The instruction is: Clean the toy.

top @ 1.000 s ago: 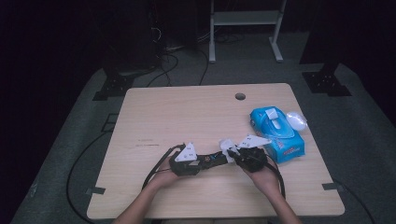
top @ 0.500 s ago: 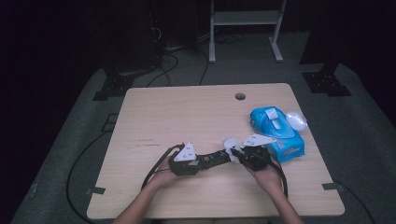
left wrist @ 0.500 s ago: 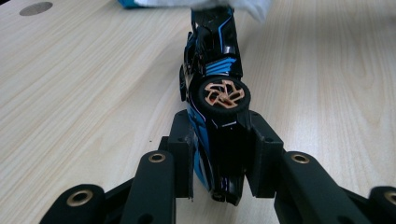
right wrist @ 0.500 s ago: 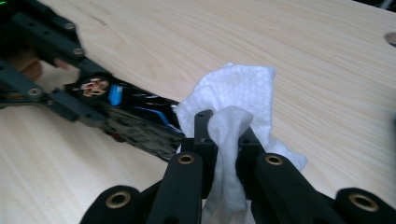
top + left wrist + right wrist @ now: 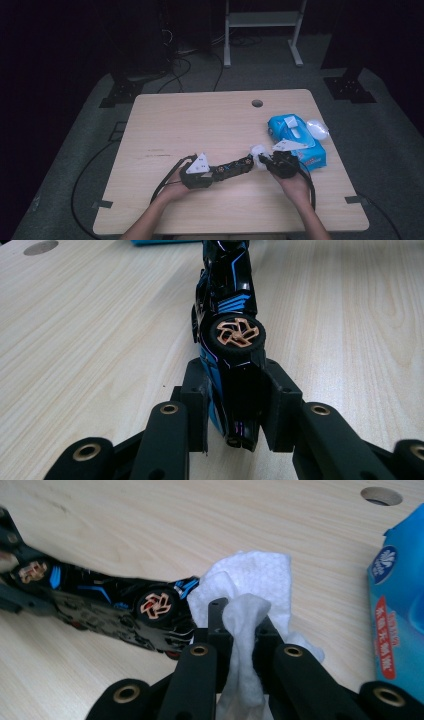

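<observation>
Black glossy plastic with blue stripes makes up the toy car point(image 5: 227, 330), which lies low in the middle of the high view on the wooden table point(image 5: 200, 120). I judge it light and rigid but slick, with thin bodywork and small copper-spoked wheels that could snap or pop off under a hard squeeze. The left hand-held gripper point(image 5: 235, 410) is clamped across the car's narrow tail end, just behind a wheel, one pad on each flank; that is a sound place to take it, since the body there is flat-sided and stiff. The car is turned on its side, its nose pointing toward the top of the left gripper view.

The right hand-held gripper point(image 5: 239, 630) is pinched shut on a wad of white wet wipe point(image 5: 250, 580), which is soft, limp and probably damp, so it will drape and bunch rather than hold shape. In the right gripper view the wipe touches the car's front end beside a wheel. Gripping the wipe at its gathered middle, as now, leaves loose cloth free for rubbing.

At the right of the high view sits a blue pack of wipes point(image 5: 296, 137), its top flap lifted; how many remain inside I cannot tell.
</observation>
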Action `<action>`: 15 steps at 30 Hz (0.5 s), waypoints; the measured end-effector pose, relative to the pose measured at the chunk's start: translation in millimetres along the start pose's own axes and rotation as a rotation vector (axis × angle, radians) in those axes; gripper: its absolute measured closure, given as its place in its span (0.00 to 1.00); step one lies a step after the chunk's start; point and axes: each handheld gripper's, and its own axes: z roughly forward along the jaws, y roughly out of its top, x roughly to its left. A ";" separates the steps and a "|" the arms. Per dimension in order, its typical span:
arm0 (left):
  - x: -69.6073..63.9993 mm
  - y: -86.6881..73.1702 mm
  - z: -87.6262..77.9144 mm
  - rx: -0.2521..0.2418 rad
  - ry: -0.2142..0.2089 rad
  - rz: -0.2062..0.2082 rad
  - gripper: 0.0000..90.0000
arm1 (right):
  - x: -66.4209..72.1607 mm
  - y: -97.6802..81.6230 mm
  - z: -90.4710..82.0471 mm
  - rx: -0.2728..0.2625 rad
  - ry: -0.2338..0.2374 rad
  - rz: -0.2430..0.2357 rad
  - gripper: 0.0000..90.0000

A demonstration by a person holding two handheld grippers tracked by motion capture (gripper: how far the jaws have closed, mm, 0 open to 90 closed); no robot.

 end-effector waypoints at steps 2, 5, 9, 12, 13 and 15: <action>0.4 0.0 0.5 -0.002 0.000 -0.002 0.76 | 1.2 2.0 -2.5 -0.020 0.019 0.001 0.93; 0.1 0.5 1.2 -0.002 0.002 -0.004 0.76 | 15.9 7.4 -1.0 -0.041 0.063 -0.040 0.93; -0.6 -0.1 0.6 0.001 0.007 0.000 0.76 | 28.5 9.6 5.8 -0.026 0.087 -0.091 0.93; -0.2 -0.5 0.0 0.002 0.005 0.002 0.78 | 20.9 5.5 6.9 -0.026 0.093 -0.057 0.93; -0.5 -0.6 0.6 -0.001 0.005 0.000 0.78 | 19.0 5.4 5.9 -0.026 0.081 -0.056 0.93; -0.7 -0.7 1.1 -0.003 0.006 -0.002 0.78 | 18.1 5.8 4.9 -0.021 0.066 -0.055 0.93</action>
